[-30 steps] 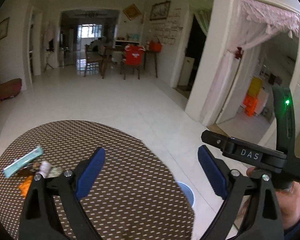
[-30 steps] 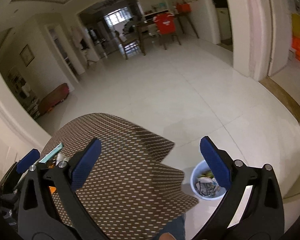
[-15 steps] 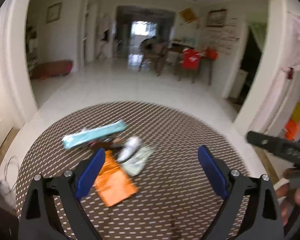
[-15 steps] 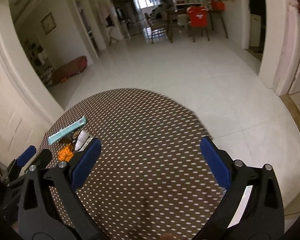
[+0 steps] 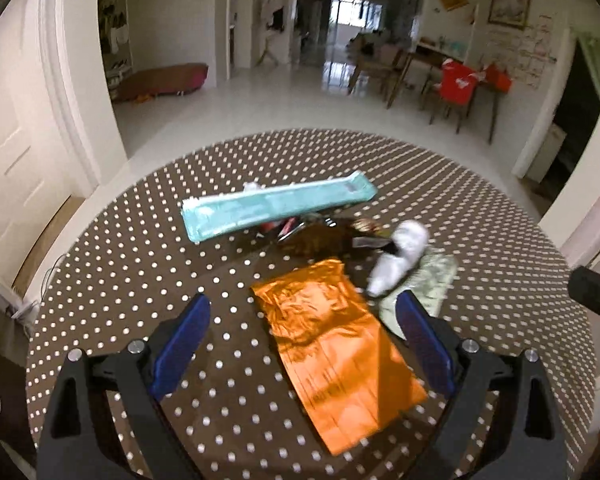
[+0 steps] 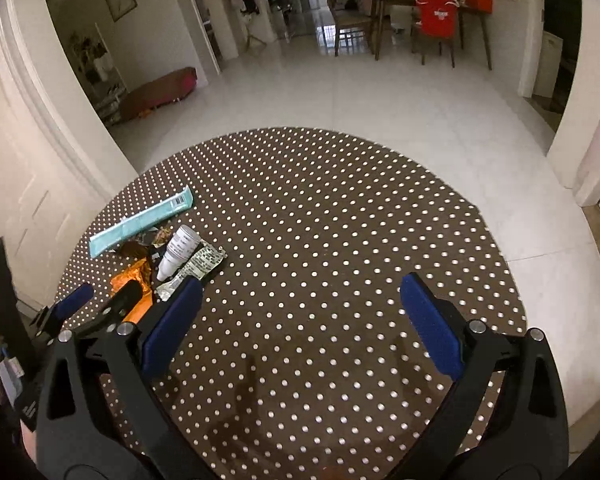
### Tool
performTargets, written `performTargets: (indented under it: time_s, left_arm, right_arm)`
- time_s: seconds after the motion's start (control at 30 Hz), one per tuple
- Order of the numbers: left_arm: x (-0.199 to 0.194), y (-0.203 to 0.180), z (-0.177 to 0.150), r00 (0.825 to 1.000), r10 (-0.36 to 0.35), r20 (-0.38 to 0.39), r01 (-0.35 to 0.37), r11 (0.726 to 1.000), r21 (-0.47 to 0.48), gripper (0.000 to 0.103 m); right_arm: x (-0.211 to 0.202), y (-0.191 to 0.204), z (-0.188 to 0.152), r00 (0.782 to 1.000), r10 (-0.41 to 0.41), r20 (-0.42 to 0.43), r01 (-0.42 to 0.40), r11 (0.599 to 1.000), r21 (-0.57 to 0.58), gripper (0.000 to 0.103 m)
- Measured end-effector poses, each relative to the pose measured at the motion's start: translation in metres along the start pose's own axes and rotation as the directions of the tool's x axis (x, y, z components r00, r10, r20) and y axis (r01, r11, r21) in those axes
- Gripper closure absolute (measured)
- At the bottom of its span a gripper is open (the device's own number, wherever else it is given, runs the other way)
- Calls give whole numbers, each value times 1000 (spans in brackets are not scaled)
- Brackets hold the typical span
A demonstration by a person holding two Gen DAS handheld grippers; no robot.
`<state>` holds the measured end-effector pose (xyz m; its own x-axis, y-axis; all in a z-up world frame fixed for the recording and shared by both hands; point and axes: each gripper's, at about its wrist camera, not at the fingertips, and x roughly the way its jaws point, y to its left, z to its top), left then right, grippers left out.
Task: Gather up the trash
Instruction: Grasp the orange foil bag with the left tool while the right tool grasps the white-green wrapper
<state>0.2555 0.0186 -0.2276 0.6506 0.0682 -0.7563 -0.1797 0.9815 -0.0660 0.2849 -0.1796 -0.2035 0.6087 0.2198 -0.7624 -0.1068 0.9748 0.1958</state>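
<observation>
A pile of trash lies on the round brown dotted table [image 5: 140, 264]. It holds an orange foil wrapper [image 5: 336, 356], a long teal box [image 5: 276, 204], a small white bottle [image 5: 398, 258], a pale printed wrapper [image 5: 432, 280] and dark brown wrappers [image 5: 320, 240]. My left gripper [image 5: 300, 344] is open and empty, its jaws either side of the orange wrapper, just above it. My right gripper [image 6: 300, 320] is open and empty over the table's middle. In the right wrist view the pile sits at the left: teal box [image 6: 140, 226], bottle [image 6: 178, 250], orange wrapper [image 6: 134, 280], with the left gripper's fingers [image 6: 70, 304] beside it.
The table [image 6: 340, 208] stands on a white tiled floor [image 6: 380, 96]. White walls and a door stand close at the left [image 5: 20, 140]. A dining table with chairs, one draped in red [image 6: 436, 20], stands far back.
Both grippers swung left from the floor bin side to face the table. The left gripper moved in over the trash pile, which now fills its view. The bin has left view.
</observation>
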Motion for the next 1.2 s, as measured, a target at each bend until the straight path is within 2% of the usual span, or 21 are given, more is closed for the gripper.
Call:
performTargets:
  time_s: [0.1,0.13,0.2,0.33,0.5,0.57,0.63,0.7,0.73,0.77,0.87,1.2]
  left_arm:
    - [14,3,1,999,2,-36,-2,1000,-9,18]
    - [15,3,3,999,-19,-28,18,1000,-7,35]
    - [14,2,3,998,-50,-27,51,998,29,45]
    - [9,12,-4,995,-97,-29,98,994,54,46]
    - [-4,37,-17,995,-92,-26,93,995,30,46]
    - [-4,44,-21,996,-83,-25,83,996,31,46]
    - [-10,52,-25,995,-100,-24,100,995,5,46]
    - [-14,53,-26,995,-102,-22,102,995,-6,46]
    - [-16,56,-27,994,-105,-20,104,994,-8,46]
    - [-19,57,-29,994,-108,-17,108,994,-8,46]
    - [-28,60,-32,992,-122,-7,122,992,-9,46]
    - [-55,43,-38,987,-161,24,160,987,11,46]
  right_arm:
    - [15,8,1,1000,-2,-17,1,1000,-12,6]
    - [19,12,1,1000,4,-23,-5,1000,-19,6]
    - [31,23,2,999,16,-39,-18,999,-42,6]
    - [54,49,-1,996,42,-76,-49,995,-85,6]
    - [79,81,-8,996,-1,-92,-12,989,-150,7]
    - [86,90,-11,996,-6,-90,-9,986,-166,17]
    - [89,104,-15,997,-61,-57,47,974,-223,23]
    - [89,111,-19,997,-65,-40,53,968,-244,31]
    - [88,113,-21,997,-61,-36,50,967,-249,40]
    - [88,114,-22,998,-59,-33,49,966,-253,55]
    - [77,102,-28,998,-58,-36,47,969,-241,80]
    - [41,42,-43,998,29,-52,-35,991,-127,88]
